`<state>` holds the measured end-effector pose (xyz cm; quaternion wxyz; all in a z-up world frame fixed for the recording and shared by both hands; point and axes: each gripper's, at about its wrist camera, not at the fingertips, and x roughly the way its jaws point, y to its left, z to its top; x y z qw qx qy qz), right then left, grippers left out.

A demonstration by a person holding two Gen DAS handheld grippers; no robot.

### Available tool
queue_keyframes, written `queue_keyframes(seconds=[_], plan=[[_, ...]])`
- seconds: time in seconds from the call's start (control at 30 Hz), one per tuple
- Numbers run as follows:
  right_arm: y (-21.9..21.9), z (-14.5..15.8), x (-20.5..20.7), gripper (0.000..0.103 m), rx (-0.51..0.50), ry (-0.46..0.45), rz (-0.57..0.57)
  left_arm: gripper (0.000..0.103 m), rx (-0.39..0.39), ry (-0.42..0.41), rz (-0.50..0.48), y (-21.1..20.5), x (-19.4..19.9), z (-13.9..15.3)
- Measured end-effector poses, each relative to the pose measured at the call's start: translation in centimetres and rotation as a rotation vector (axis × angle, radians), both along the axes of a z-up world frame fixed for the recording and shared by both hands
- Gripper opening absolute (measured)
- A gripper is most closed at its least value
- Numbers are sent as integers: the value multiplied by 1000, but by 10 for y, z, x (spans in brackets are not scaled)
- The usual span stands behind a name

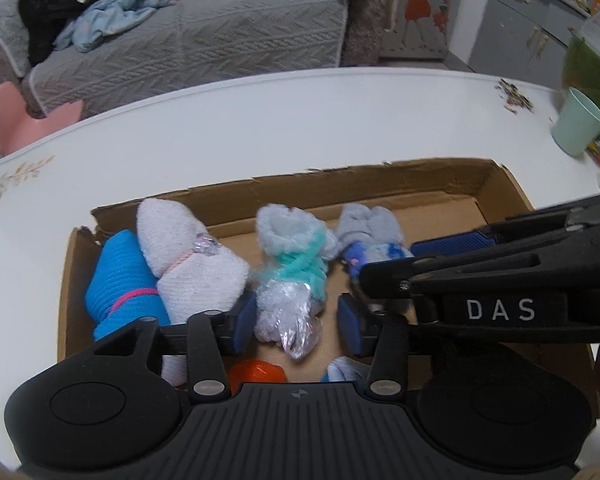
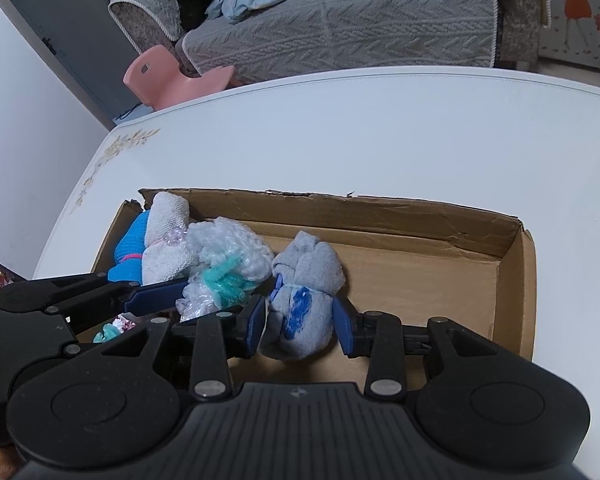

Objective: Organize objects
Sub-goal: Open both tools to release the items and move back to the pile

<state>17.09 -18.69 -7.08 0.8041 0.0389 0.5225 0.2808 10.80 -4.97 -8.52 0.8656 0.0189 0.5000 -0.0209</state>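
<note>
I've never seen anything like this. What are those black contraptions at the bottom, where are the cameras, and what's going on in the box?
They are hand-held two-finger grippers, one in each of a person's hands. Each carries a wide-angle camera looking along its blue-padded fingers, so you get one picture per hand. On the white table sits a shallow cardboard box holding rolled bundles: a blue sock bundle, a white sock bundle, a fluffy bundle in plastic wrap and a grey sock bundle. The left gripper straddles the fluffy bundle with its jaws open. The right gripper appears to pinch the grey one.
</note>
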Motion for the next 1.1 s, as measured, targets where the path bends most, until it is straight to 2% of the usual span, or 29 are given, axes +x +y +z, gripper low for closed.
queue_keyframes(seconds=[0.07, 0.13, 0.2, 0.33, 0.9, 1.1], plan=[[0, 3, 0, 39, 11, 11, 23, 59, 13, 10, -25, -1, 1, 1], [0, 8, 0, 41, 6, 2, 51, 70, -8, 26, -53, -1, 1, 1], [-2, 12, 1, 45, 14, 1, 67, 72, -5, 34, -83, -3, 1, 2], [-4, 13, 1, 46, 12, 4, 76, 80, 16, 29, -131, -10, -2, 5], [-2, 15, -3, 51, -13, -12, 99, 84, 13, 26, -152, -12, -7, 19], [-5, 27, -10, 53, -24, -46, 102, 86, -7, -1, -141, -4, -27, 43]])
